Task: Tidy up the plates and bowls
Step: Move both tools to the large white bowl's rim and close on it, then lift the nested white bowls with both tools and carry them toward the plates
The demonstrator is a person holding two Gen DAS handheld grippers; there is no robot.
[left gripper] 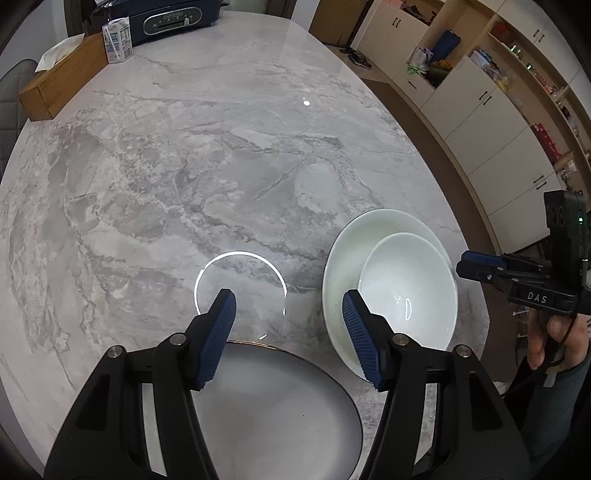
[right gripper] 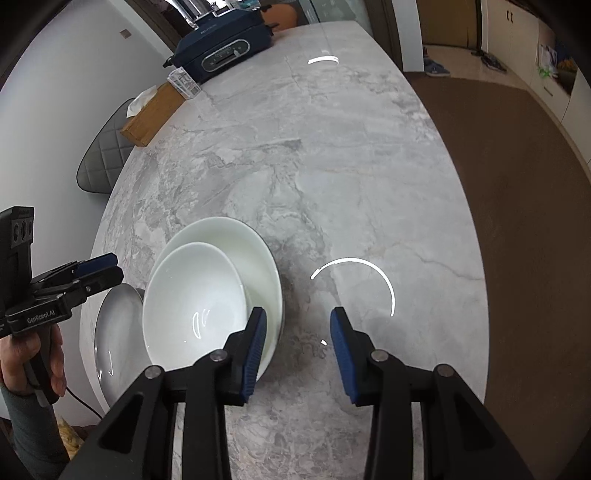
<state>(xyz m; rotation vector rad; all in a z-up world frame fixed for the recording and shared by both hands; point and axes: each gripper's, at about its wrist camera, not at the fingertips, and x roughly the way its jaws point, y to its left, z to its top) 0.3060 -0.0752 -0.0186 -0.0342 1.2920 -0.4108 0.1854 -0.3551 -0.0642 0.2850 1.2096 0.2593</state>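
Note:
A small white bowl (left gripper: pixel 410 291) sits inside a larger white bowl (left gripper: pixel 369 229) near the table's right edge. A grey plate (left gripper: pixel 277 406) with a dark rim lies beside them, under my left gripper. My left gripper (left gripper: pixel 288 306) is open and empty, above the plate's far rim. My right gripper (right gripper: pixel 297 321) is open and empty, its left finger over the large bowl's (right gripper: pixel 258 254) right rim. The small bowl (right gripper: pixel 192 302) and the plate (right gripper: pixel 114 332) show in the right wrist view. Each gripper shows in the other's view, the right (left gripper: pixel 476 264) and the left (right gripper: pixel 107 267).
The marble table (left gripper: pixel 184 166) holds a wooden tissue box (left gripper: pixel 59 81), a milk carton (left gripper: pixel 118 38) and a dark blue appliance (left gripper: pixel 166 18) at the far end. A grey chair (right gripper: pixel 103 155) stands at the left. White cabinets (left gripper: pixel 491 122) line the right wall.

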